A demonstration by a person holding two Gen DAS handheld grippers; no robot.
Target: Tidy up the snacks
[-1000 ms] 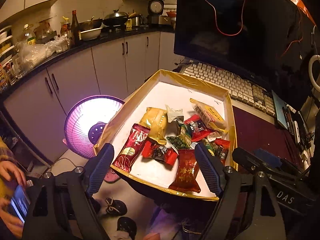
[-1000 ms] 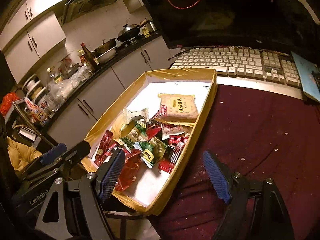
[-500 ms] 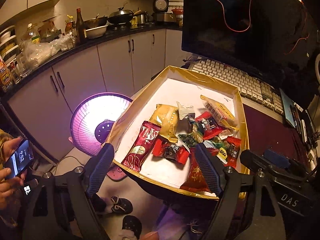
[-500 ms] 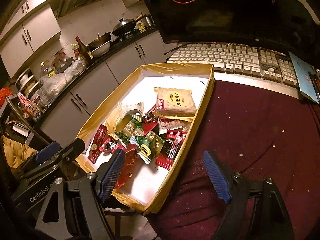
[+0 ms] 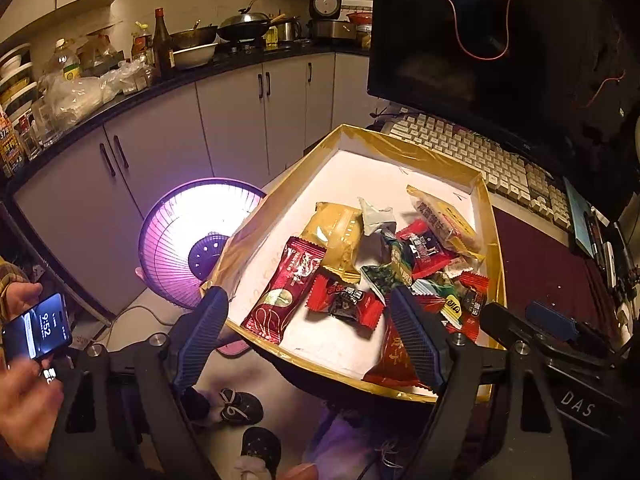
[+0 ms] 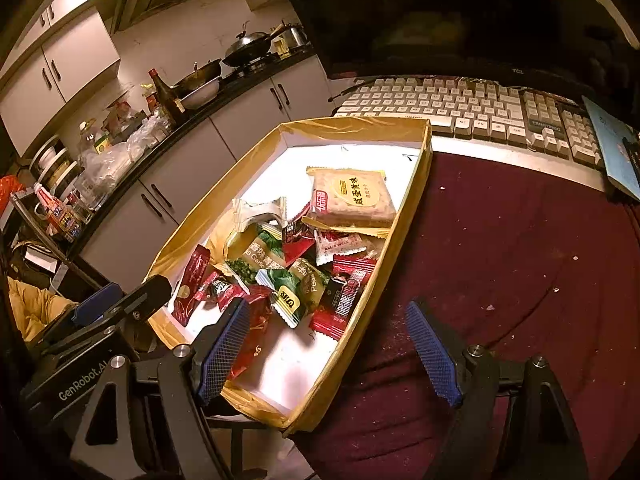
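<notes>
Tongs on both sides stand wide apart and hold nothing: the left gripper (image 5: 308, 340) and the right gripper (image 6: 326, 350) hover at the near edge of the gold box (image 6: 404, 224). The snack packets (image 6: 296, 264) lie heaped toward its right wall; they look light, crinkly and slippery, so a sealed end seems the best hold. Lower packets are hidden under others.

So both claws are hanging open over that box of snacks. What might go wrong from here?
The gold-edged box seems to overhang the table edge above a glowing heater; a push from the left gripper might tip it. The packets overlap, so the right gripper may pinch two together.
</notes>
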